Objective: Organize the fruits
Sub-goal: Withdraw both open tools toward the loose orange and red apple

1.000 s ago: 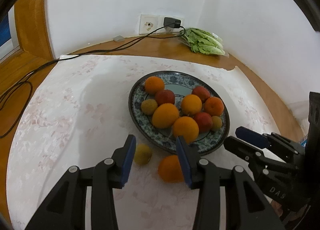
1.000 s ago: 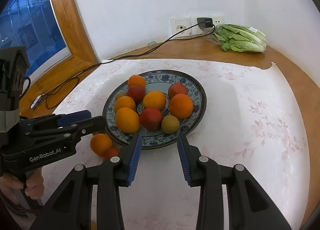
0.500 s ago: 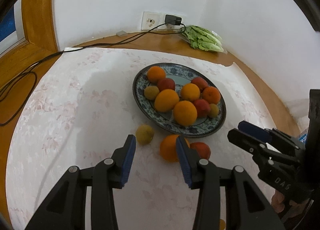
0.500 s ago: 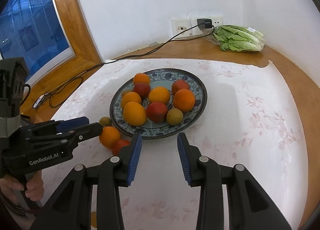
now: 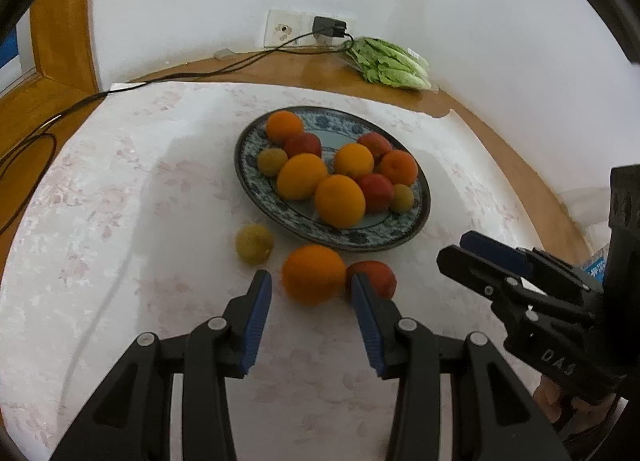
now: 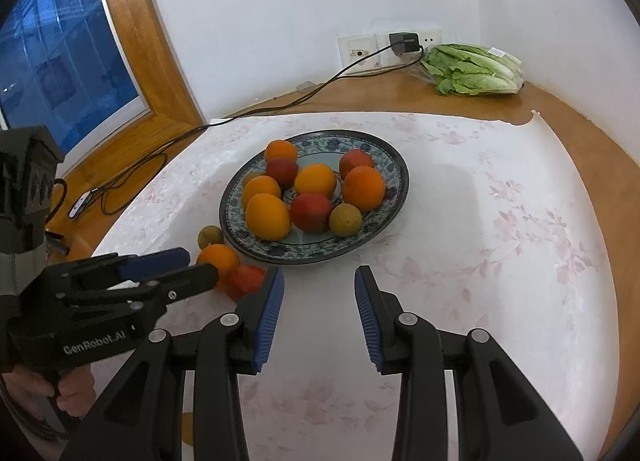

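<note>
the left hand-held gripper (image 5: 312, 285) hovers with its pads apart and empty, just short of a loose orange (image 5: 314, 273) on the white cloth of the worktop (image 5: 120, 221). a red fruit (image 5: 376, 277) touches that orange, and a small yellow-green fruit (image 5: 254, 243) lies nearby. all three sit beside the patterned plate (image 5: 416, 221) heaped with fruit. the right hand-held gripper (image 6: 319, 285) is also parted, gripping nothing.

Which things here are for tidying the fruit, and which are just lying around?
For the job:
- plate with fruit on it
- loose orange
- loose red fruit
- loose yellow-green fruit
- left gripper
- right gripper

Just lying about:
- bagged lettuce
- charger
- cable
</note>
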`<action>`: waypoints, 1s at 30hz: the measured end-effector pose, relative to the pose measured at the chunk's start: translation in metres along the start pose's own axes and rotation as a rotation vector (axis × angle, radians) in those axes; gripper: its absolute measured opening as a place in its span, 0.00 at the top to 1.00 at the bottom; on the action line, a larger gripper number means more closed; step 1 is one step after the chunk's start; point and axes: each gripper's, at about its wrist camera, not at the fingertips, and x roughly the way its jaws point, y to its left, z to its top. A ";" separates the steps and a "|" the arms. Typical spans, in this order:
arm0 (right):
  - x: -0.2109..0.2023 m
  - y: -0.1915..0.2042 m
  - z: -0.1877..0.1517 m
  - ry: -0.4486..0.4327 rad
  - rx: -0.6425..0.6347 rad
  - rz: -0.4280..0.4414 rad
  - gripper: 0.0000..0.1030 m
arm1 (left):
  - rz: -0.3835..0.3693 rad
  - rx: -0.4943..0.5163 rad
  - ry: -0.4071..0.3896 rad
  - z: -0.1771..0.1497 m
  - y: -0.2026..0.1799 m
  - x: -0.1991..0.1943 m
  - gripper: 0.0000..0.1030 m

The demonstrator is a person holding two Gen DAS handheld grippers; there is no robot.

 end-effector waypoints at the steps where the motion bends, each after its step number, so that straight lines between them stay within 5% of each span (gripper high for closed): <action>1: 0.000 -0.001 0.000 -0.001 0.002 0.001 0.63 | 0.001 0.001 0.002 -0.001 -0.001 0.001 0.58; 30: 0.003 0.000 -0.006 0.012 0.005 0.014 0.63 | 0.019 -0.004 -0.038 0.002 -0.002 0.007 0.65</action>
